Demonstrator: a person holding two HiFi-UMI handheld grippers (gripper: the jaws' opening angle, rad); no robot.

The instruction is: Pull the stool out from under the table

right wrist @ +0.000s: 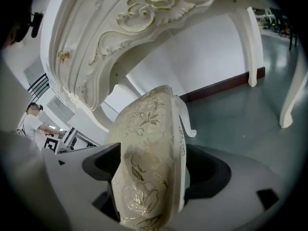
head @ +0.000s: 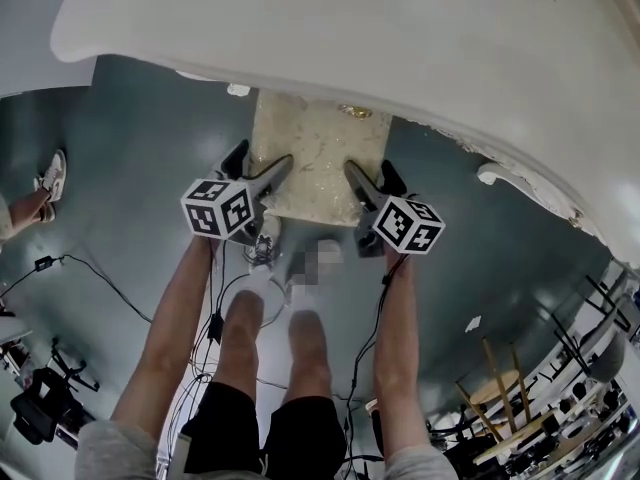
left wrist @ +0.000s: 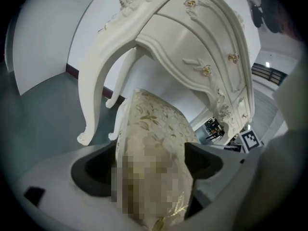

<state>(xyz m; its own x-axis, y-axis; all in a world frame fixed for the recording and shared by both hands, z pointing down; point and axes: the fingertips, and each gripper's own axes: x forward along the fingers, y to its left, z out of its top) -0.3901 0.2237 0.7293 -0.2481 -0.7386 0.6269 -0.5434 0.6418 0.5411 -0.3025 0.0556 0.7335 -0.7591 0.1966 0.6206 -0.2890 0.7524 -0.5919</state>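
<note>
Cream brocade with gold leaves covers the stool, which sits at the upper centre of the head view. Its far end is tucked beneath the edge of the white table and its near end is out over the grey-green floor. The left gripper straddles the seat's left rim and the right gripper its right rim. In both gripper views the jaws stand wide apart with the padded edge between them, apparently not yet pressed tight. Doing this step well probably means closing both pairs firmly enough to reach the hard frame under the padding, since a hold on soft fabric alone could slip. The pull should then run straight toward the bottom of the head view with both sides moving evenly and the seat kept level, so the stool slides rather than tips. The curved table leg at the left of the left gripper view looks near enough to snag on a crooked pull, and the person's legs must give way.
</note>
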